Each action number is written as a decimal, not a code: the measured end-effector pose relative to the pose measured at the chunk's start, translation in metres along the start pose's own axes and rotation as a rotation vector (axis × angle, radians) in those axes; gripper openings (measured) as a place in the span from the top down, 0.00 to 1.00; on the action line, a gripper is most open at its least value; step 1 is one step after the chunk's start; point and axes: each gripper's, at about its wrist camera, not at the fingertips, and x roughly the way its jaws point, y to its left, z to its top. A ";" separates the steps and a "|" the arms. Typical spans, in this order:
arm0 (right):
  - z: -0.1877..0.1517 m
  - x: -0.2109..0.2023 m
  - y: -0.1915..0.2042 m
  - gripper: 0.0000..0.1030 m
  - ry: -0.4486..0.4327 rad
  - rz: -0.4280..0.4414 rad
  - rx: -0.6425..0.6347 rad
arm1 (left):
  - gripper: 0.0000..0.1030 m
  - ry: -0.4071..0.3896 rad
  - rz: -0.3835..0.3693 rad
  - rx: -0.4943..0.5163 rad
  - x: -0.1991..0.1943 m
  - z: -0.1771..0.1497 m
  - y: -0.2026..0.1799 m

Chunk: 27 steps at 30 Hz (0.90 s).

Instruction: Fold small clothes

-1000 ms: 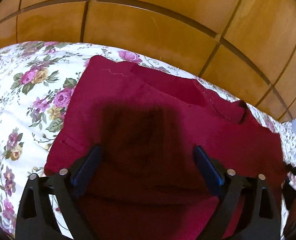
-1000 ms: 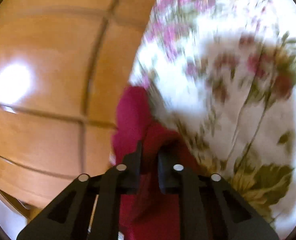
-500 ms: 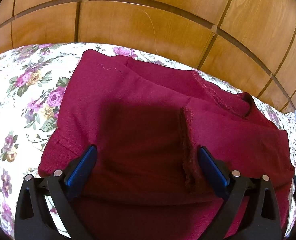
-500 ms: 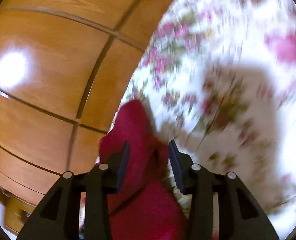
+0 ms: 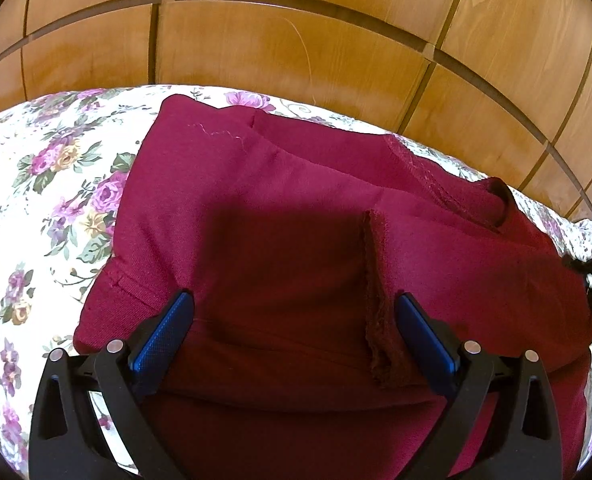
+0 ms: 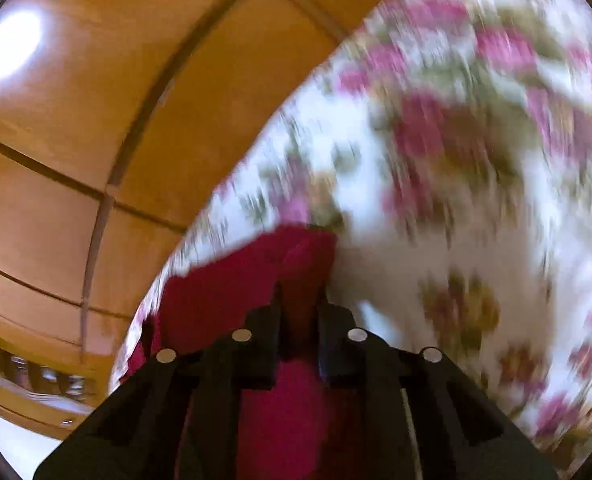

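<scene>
Dark red knit garment (image 5: 296, 240) lies spread on floral bedsheet (image 5: 47, 208), near wooden panelled wall. Partly folded: upper layer laid across right portion, its raw stitched edge running down middle, slightly curled. Far edge shows seam with loose pale thread at upper left corner. Right far corner bunched into small hump. Near left edge has short slit or pocket seam. In right wrist view, blurred, one end of cloth rises pinched into narrow ridge.

Bedroom, floral bedsheet (image 5: 35, 208), wooden headboard (image 5: 296, 48)
</scene>
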 end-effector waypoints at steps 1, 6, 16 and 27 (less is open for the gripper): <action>0.003 -0.005 0.005 0.91 -0.047 0.004 -0.026 | 0.03 0.002 0.002 0.004 0.002 0.000 -0.001; 0.004 0.021 -0.010 0.86 -0.047 -0.096 -0.061 | 0.03 0.005 0.021 0.019 0.006 -0.001 -0.004; -0.045 -0.083 -0.030 0.42 -0.117 -0.148 -0.157 | 0.03 0.005 0.024 0.018 0.006 -0.001 -0.003; -0.119 -0.133 -0.048 0.46 -0.119 -0.365 -0.325 | 0.03 0.009 0.032 0.023 0.005 -0.001 -0.005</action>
